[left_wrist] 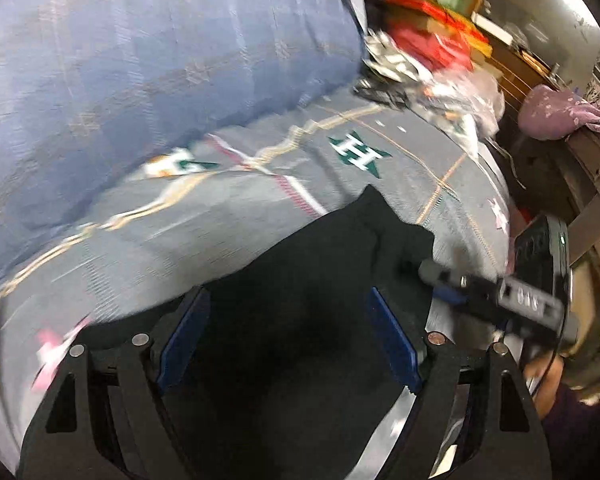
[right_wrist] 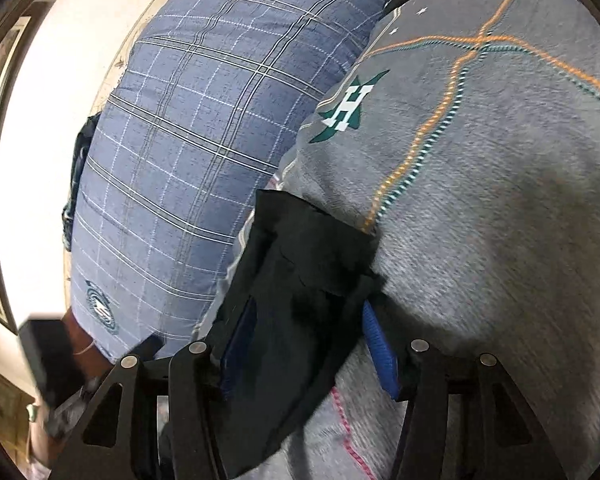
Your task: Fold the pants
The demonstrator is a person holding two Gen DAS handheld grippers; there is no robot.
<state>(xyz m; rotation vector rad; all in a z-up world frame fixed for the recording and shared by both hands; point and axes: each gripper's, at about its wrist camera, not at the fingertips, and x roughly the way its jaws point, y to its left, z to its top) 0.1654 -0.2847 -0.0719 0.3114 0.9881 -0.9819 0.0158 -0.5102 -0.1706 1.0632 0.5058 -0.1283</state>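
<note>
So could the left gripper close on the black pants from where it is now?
Probably yes: the left gripper is open with the black pants lying right between its blue pads, nothing in front of them. The picture is blurred, so contact is unclear.

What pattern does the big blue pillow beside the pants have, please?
A plaid grid of white and dark lines on the blue pillow, clearest in the right wrist view.

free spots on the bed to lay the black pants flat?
Bare grey bedspread runs right of the black pants, past the orange stitching. Blue plaid pillow hems in the left side. Far corner is crowded: red clothes and a crumpled pile.
</note>
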